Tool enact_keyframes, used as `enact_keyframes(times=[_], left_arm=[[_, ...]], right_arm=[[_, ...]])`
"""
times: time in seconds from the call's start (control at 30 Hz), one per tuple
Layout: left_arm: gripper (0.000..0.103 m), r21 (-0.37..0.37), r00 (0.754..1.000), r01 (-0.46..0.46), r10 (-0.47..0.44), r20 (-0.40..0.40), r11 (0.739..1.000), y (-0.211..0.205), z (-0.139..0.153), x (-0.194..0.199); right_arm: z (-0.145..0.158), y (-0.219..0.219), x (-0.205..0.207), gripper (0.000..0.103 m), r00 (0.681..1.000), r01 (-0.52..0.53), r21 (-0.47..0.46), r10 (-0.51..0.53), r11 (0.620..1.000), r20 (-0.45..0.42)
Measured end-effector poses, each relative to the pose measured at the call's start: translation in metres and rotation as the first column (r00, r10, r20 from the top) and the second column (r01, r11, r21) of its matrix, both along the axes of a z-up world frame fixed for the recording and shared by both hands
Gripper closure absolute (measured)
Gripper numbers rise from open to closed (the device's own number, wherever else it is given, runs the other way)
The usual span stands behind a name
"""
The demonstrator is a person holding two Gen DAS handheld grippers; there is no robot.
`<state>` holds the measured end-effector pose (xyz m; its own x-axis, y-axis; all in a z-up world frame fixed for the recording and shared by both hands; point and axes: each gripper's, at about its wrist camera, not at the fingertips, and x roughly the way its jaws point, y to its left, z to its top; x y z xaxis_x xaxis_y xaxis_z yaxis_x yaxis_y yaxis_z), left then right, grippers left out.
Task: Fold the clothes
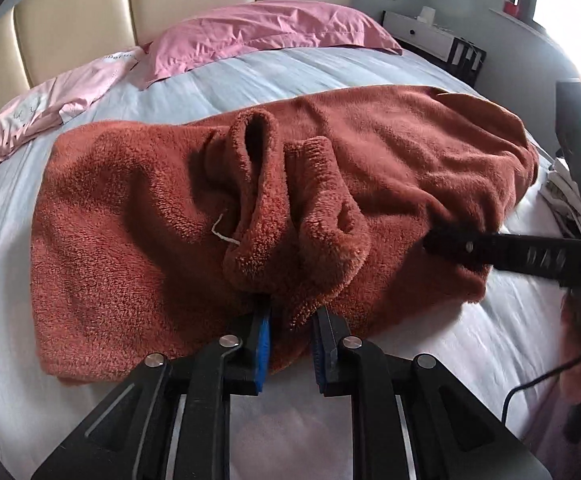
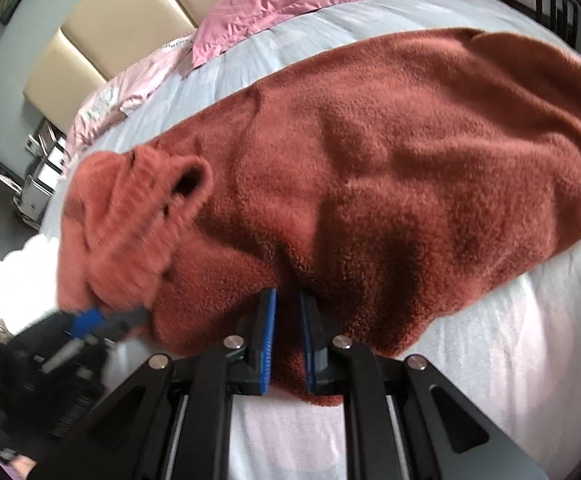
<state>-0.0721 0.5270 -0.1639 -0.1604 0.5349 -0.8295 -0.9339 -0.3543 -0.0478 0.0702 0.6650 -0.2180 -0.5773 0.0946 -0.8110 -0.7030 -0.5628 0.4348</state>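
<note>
A rust-brown fleece garment (image 1: 130, 220) (image 2: 410, 160) lies spread across the bed. Two sleeves with ribbed cuffs (image 1: 266, 184) run over its middle toward me. My left gripper (image 1: 290, 312) stands at the garment's near edge with its blue pads closed on bunched sleeve fabric. In the right wrist view the left gripper (image 2: 138, 316) is blurred and the sleeve (image 2: 130, 216) rises from it. My right gripper (image 2: 287, 296) is shut on the garment's near edge, fleece filling the gap between its pads. In the left wrist view the right gripper (image 1: 430, 242) reaches in from the right into the fabric.
The pale bed sheet (image 1: 450, 360) surrounds the garment. A pink pillow (image 1: 270, 28) and a lighter pink cloth (image 1: 50, 108) lie by the cream headboard (image 1: 70, 20). A white nightstand (image 1: 418, 32) stands at the back right, and a black cable (image 1: 530, 384) hangs at the right.
</note>
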Motion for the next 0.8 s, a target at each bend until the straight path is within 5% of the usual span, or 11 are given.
enact_keyframes(times=[0.07, 0.17, 0.33, 0.57, 0.7, 0.8], left_arm=[[0.059, 0.014, 1.000, 0.024, -0.024, -0.002, 1.000, -0.004, 0.005, 0.004], [0.045, 0.044, 0.998, 0.067, -0.067, 0.003, 0.997, -0.010, 0.014, 0.014], [0.045, 0.057, 0.996, 0.090, -0.091, 0.015, 0.994, -0.014, 0.028, 0.018], [0.045, 0.078, 0.986, -0.131, 0.121, 0.113, 0.988, -0.019, 0.032, -0.019], [0.045, 0.094, 0.986, -0.136, 0.125, 0.114, 0.986, -0.009, 0.027, -0.023], [0.066, 0.121, 0.989, -0.092, 0.077, 0.125, 0.988, -0.001, 0.025, -0.021]], right_arm=[[0.003, 0.003, 0.002, 0.089, 0.996, -0.009, -0.052, 0.004, 0.999, -0.084], [0.012, 0.002, 0.000, 0.088, 0.986, -0.044, -0.080, 0.031, 0.996, -0.162], [0.018, 0.001, -0.008, 0.080, 0.972, -0.107, -0.141, 0.073, 0.984, -0.225], [0.034, 0.014, -0.039, 0.080, 0.967, -0.158, -0.112, 0.131, 0.981, -0.219], [0.032, 0.020, -0.056, 0.083, 0.966, -0.177, -0.099, 0.154, 0.979, -0.208], [0.017, 0.021, -0.060, 0.083, 0.965, -0.189, -0.133, 0.160, 0.973, -0.207]])
